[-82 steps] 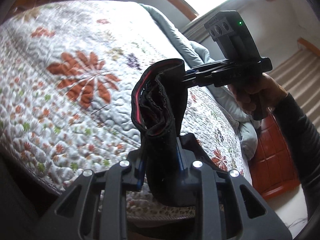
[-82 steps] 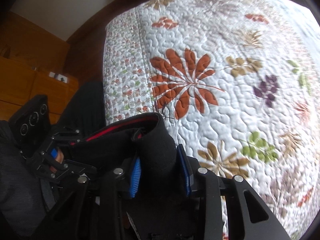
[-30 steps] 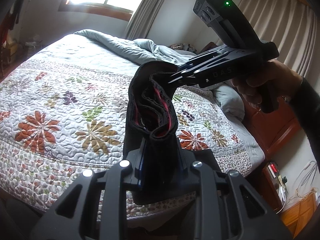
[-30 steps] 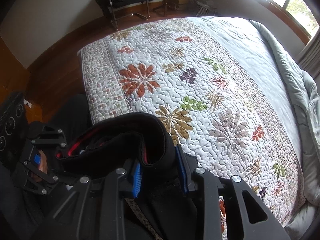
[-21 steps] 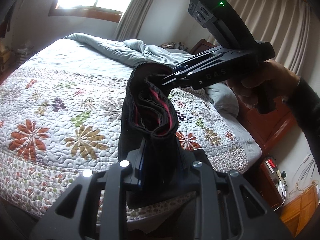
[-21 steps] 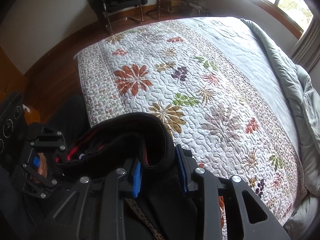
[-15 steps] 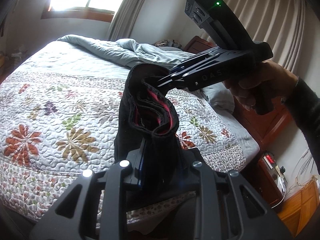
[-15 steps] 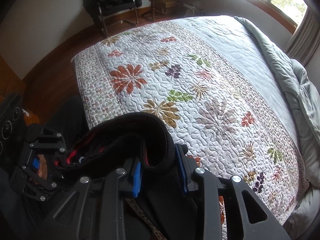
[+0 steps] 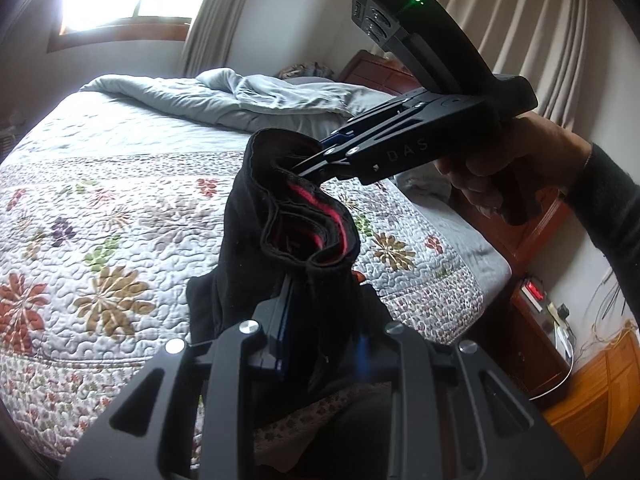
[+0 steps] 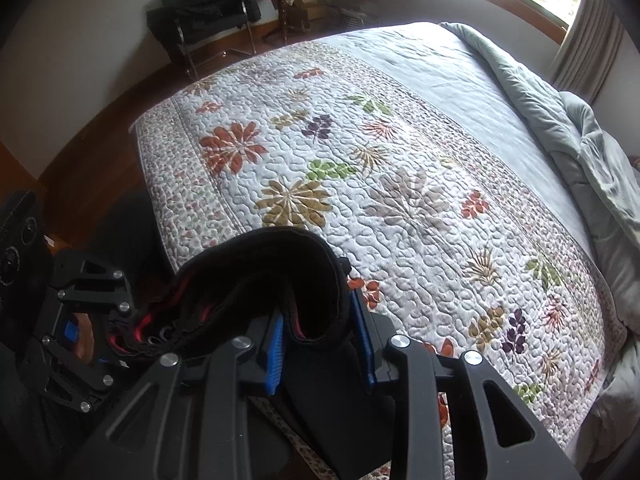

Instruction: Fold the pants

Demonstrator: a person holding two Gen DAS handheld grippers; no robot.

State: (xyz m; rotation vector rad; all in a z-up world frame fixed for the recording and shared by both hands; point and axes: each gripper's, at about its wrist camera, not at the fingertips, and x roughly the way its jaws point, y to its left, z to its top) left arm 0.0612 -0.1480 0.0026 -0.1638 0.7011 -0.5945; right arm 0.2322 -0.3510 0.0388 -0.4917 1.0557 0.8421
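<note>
Black pants with red inner trim [image 9: 280, 216] hang bunched at the waistband between my two grippers, held in the air above the near edge of the bed. My left gripper [image 9: 320, 304] is shut on one end of the waistband. My right gripper [image 9: 308, 160] is shut on the other end, up and to the right in the left wrist view. In the right wrist view the right gripper [image 10: 322, 340] clamps the folded waistband [image 10: 256, 272], and the left gripper [image 10: 104, 336] shows at the lower left. The legs hang down out of sight.
The bed has a floral quilt [image 10: 360, 168] and a crumpled grey duvet [image 9: 224, 96] at the head. A wooden nightstand [image 9: 532, 320] stands to the right of the bed. A dark chair [image 10: 200, 20] stands by the far wall.
Both grippers have lifted with the pants and swung toward the bed's head. More of the bed, the duvet and the curtains have come into view. The grips have not changed.
</note>
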